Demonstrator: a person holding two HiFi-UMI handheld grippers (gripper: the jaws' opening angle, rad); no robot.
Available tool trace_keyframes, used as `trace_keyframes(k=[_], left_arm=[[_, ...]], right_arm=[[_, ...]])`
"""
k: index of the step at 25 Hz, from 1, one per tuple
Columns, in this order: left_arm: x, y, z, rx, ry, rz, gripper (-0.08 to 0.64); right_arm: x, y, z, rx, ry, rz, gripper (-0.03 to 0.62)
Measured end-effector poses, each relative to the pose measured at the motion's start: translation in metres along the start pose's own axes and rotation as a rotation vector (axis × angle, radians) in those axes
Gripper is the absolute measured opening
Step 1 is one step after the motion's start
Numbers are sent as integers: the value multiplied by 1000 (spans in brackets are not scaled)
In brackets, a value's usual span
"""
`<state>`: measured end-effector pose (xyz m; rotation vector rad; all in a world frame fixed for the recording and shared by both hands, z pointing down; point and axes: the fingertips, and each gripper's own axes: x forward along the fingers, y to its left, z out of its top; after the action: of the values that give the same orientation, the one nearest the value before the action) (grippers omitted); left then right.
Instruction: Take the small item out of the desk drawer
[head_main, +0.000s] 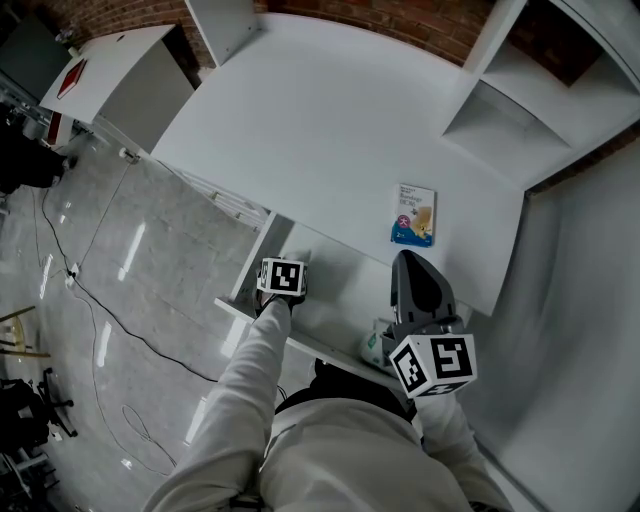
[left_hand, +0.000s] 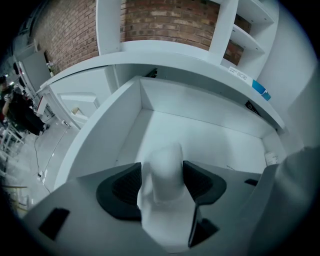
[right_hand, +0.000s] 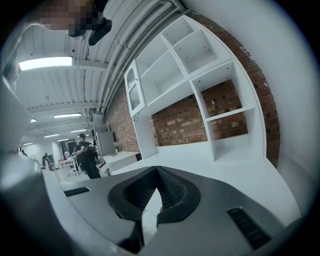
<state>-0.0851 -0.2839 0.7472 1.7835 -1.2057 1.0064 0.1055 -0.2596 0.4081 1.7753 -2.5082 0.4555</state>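
The white desk drawer (head_main: 335, 288) stands pulled out under the desk's front edge. My left gripper (head_main: 290, 265) points steeply down into the drawer's left part. A small white item with a rounded end (left_hand: 163, 187) sits between that gripper's (left_hand: 162, 164) jaws. The black pads lie close along its sides, but I see no squeeze on it. My right gripper (head_main: 406, 260) hangs over the drawer's right part, roughly level. In the right gripper view its pads (right_hand: 170, 190) meet at the tip, so my right gripper (right_hand: 157, 172) is shut on nothing.
A small blue-and-white packet (head_main: 413, 214) lies on the white desk (head_main: 320, 120) near its front edge. A greenish-white pack (head_main: 374, 346) rests at the drawer's near right corner. White shelving (right_hand: 200, 75) stands against a brick wall. Cables run across the grey floor (head_main: 110, 300) to the left.
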Motion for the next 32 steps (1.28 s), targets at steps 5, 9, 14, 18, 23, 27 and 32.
trace_keyframes(k=[5,9,14,18,23,27,32], left_arm=[[1,-6,-2,1,17,-13,267],[-2,-4,-2,23,31,21,264],[3,-11,-5,37,32,2,202],[2,-13,-9,56,42,3,196],[-11,-14,-1,62,7,1,193],[-25,-17,8,61,-37,-6,193],[-40,-15,23,56,-102,2,193]], right_arm=[[-1,-5,-2,8,6,-19,28],[-2,-8,-3,12,13,-26,28],[-2,-8,-4,13,17,-23,28],[-3,-4,-5,11,14,-14,28],[-5,-5,-4,15,11,-15,28],[-5,1,-4,11,11,2,28],[-6,6,-4,10,12,14,28]])
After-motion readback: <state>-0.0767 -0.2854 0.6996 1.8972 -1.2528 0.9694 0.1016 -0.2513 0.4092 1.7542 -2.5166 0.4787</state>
